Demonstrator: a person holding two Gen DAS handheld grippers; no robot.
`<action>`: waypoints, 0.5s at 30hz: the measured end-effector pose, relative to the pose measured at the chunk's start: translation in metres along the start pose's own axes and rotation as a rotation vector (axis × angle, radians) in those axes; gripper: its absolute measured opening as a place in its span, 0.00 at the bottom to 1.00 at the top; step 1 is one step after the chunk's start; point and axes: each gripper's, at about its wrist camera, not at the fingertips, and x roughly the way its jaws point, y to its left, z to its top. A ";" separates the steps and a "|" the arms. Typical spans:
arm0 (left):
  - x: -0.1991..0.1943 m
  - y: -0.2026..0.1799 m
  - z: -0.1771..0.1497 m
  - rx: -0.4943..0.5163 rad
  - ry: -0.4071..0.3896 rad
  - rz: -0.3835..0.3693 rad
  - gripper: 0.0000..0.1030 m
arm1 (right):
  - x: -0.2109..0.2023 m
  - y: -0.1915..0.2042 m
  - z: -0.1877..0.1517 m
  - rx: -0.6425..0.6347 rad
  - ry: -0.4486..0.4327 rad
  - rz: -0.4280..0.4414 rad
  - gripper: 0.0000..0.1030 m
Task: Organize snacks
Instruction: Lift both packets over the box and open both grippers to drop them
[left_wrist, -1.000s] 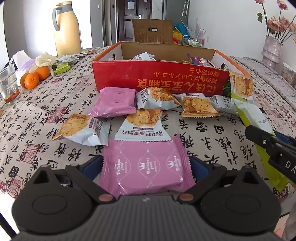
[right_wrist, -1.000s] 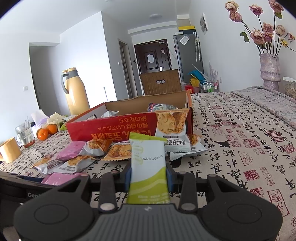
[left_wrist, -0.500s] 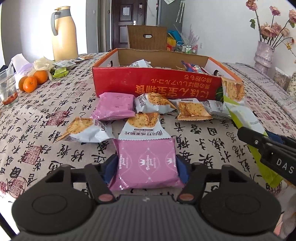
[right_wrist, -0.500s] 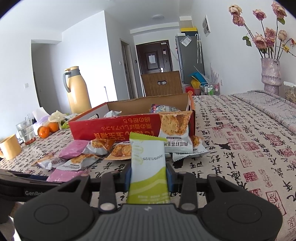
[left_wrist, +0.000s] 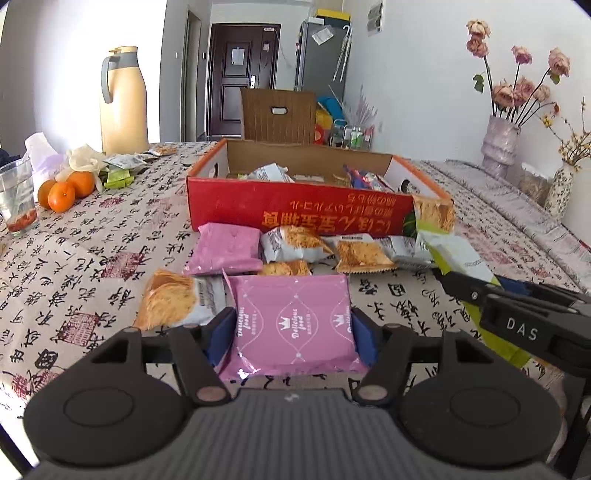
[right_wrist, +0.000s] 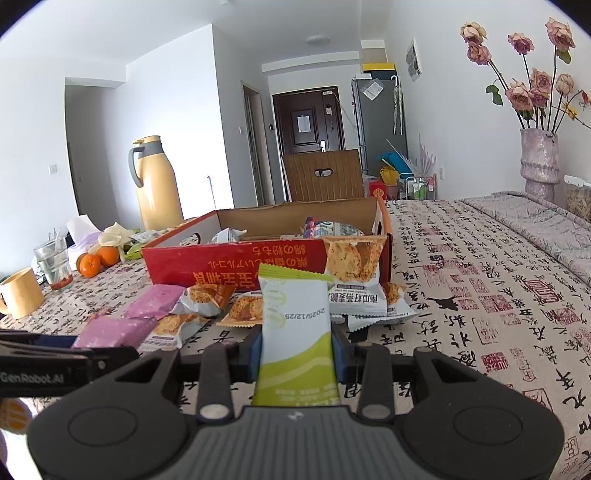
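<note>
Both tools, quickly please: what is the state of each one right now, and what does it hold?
Left tool: closed on the pink snack packet.
Right tool: closed on the green and white snack packet.

The left gripper (left_wrist: 293, 326) was clamped on a pink packet (left_wrist: 293, 321); the right gripper (right_wrist: 295, 350), just beside it, gripped a green packet (right_wrist: 295, 332) upright.
</note>
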 end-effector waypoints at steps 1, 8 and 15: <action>-0.001 0.001 0.001 -0.002 -0.003 -0.001 0.65 | 0.000 0.000 0.000 -0.001 -0.001 0.000 0.34; -0.004 0.007 0.012 -0.012 -0.036 -0.016 0.65 | 0.003 0.005 0.010 -0.012 -0.015 0.001 0.34; -0.004 0.009 0.040 -0.014 -0.108 -0.028 0.65 | 0.013 0.013 0.032 -0.023 -0.051 0.011 0.34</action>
